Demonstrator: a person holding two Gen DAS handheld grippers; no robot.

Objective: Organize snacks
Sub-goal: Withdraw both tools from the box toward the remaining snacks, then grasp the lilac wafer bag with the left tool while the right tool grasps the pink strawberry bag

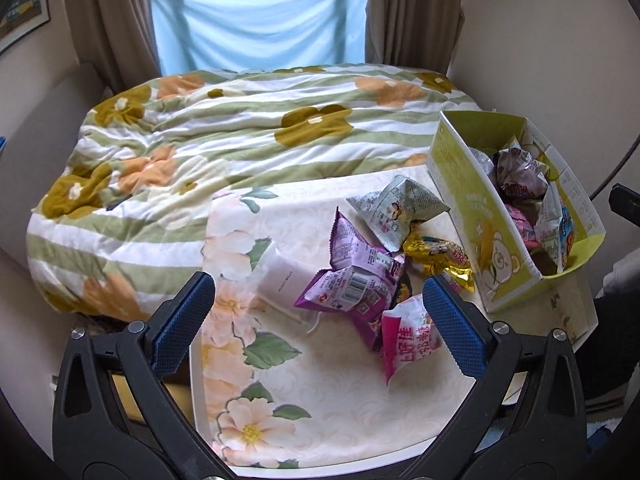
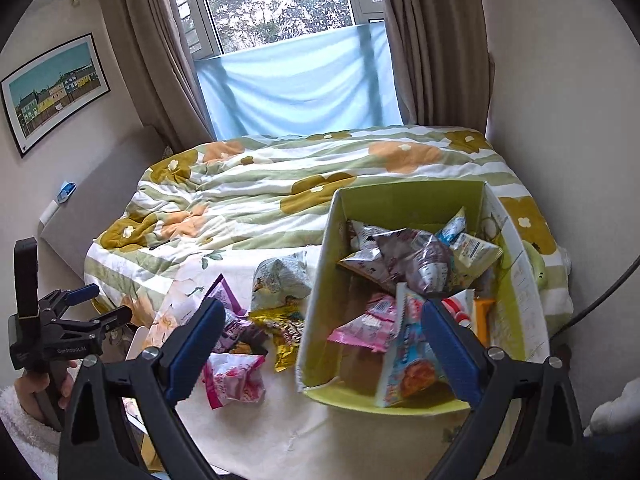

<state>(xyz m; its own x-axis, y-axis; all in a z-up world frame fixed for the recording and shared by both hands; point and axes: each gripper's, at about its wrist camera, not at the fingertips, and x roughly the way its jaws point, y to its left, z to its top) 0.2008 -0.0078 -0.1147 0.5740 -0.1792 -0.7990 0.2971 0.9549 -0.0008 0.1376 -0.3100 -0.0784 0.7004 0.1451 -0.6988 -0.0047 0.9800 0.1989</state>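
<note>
My left gripper (image 1: 318,312) hangs wide and empty over the loose packets; the purple packet (image 1: 352,276) sits at 12 o'clock between its fingers, long axis running 10-to-4. My right gripper (image 2: 324,344), also wide and empty, hovers at the box (image 2: 316,312), so the left is nearer.

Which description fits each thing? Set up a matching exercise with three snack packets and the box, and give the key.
Things:
1. purple packet
2. gold packet
3. grey packet
4. green box

Descriptions:
A. holds several packets
B. lies farthest from the left wrist camera of the loose ones
C. nearest the left gripper
D. lies against the box's side

Pairs: 1-C, 2-D, 3-B, 4-A
</note>
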